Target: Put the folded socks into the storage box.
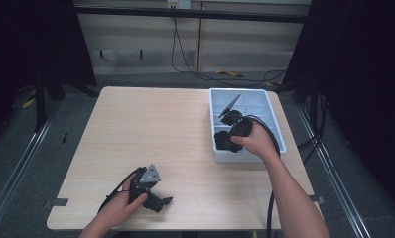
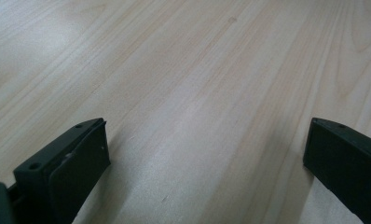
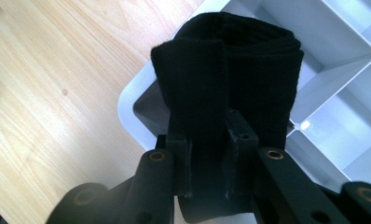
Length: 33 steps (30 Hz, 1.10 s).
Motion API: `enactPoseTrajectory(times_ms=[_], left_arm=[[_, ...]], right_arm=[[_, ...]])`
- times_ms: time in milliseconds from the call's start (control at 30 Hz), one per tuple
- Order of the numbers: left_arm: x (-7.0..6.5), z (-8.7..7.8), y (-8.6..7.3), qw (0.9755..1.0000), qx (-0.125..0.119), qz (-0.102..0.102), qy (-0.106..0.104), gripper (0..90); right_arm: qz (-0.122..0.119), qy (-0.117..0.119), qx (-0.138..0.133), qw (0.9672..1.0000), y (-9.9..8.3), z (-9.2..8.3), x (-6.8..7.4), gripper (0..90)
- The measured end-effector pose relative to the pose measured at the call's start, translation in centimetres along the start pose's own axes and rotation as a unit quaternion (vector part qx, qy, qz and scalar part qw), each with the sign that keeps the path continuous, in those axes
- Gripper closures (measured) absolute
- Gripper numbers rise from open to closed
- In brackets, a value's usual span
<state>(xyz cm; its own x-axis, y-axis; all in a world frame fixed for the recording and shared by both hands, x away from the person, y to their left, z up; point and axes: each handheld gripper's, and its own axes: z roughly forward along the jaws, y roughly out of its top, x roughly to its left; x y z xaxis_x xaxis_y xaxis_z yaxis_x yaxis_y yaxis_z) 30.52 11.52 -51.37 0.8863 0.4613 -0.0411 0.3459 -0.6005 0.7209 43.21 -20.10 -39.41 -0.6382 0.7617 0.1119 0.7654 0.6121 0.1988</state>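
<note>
A black rolled-up cloth (image 3: pixel 230 60) sits between the jaws of my right gripper (image 3: pixel 211 154), whose pads press on its lower part. The roll is over the near-left corner compartment of a white divided tray (image 3: pixel 335 58). In the high view the right gripper (image 1: pixel 231 135) and the cloth roll (image 1: pixel 222 141) are at the tray's (image 1: pixel 245 90) front left. My left gripper (image 1: pixel 162 202) rests near the table's front edge at the left, held by a hand. Its jaws stand wide apart over bare wood in the left gripper view (image 2: pixel 207 154), with nothing between them.
The light wooden table (image 1: pixel 146 129) has the tray at its right side, close to the right edge. Black cables (image 1: pixel 205 74) lie on the floor beyond the far edge. Dark stands flank the table on both sides.
</note>
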Motion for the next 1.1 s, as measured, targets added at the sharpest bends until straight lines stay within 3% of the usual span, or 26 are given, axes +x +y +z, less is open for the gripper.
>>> enactPoseTrajectory(times_ms=[267,667,833,1100], left_arm=[[0.0,0.0,0.0,1.0,0.0,0.0,0.0,0.0],[0.0,-0.1,0.0,1.0,0.002,0.001,-0.002,0.0],[0.0,-0.1,0.0,1.0,0.002,0.001,-0.002,0.0],[0.0,-0.1,0.0,1.0,0.001,0.002,-0.003,0.0]], right_arm=[[-0.004,-0.008,-0.002,1.0,0.0,-1.7,0.4,67.1],[0.005,-0.025,-0.017,0.9995,0.0,-4.6,-0.2,70.5],[0.008,-0.043,-0.02,0.9988,0.2,-4.4,-0.5,79.4],[0.003,-0.029,-0.009,0.9995,1.0,-2.1,-0.3,80.7]])
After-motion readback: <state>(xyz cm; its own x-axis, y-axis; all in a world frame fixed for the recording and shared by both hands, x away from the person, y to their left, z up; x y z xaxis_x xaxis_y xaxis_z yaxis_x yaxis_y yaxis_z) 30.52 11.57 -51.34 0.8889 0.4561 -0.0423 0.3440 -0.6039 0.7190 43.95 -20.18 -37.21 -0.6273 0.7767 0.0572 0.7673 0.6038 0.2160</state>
